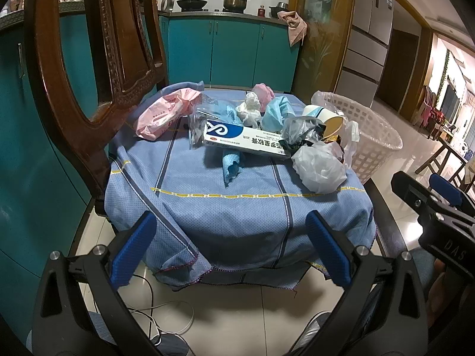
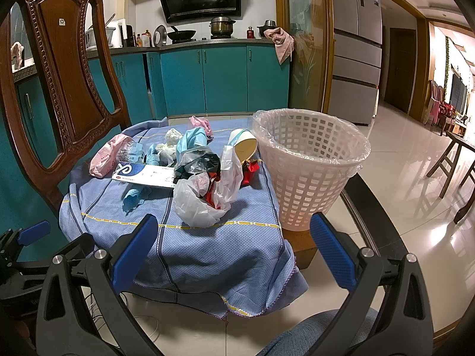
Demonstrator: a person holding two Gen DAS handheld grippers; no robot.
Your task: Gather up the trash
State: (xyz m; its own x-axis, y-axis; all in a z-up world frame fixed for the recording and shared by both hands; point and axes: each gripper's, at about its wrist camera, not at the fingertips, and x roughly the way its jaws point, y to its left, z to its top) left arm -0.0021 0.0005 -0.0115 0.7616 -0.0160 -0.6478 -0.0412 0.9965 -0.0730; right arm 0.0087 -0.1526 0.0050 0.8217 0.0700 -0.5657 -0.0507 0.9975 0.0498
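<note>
Right now both my tongs hang released in front of the cloth-covered table: my left gripper point(image 1: 230, 246) has its blue pads spread wide with nothing between them, and my right gripper point(image 2: 234, 249) is spread the same way, also empty. Neither touches anything.

The trash lies heaped toward the far edge of the blue cloth point(image 2: 207, 246). A pink plastic bag point(image 1: 166, 112) sits at the far left corner, close to the back of the carved wooden chair point(image 2: 68, 68). A long white and blue medicine box point(image 1: 246, 139) lies flat near the middle, with a crumpled blue wipe point(image 1: 233, 164) partly under its near side. Behind the box are a wad of white tissue point(image 1: 249, 109) and a light blue bag point(image 1: 277, 114). A white plastic bag point(image 2: 204, 198) with red scraps inside is the piece nearest to me, on the right side of the cloth. A tipped paper cup point(image 2: 245, 145) lies at the far right edge, its mouth turned toward me.

The white lattice waste basket point(image 2: 311, 166), lined with clear plastic, stands upright just beside the table's right edge.
</note>
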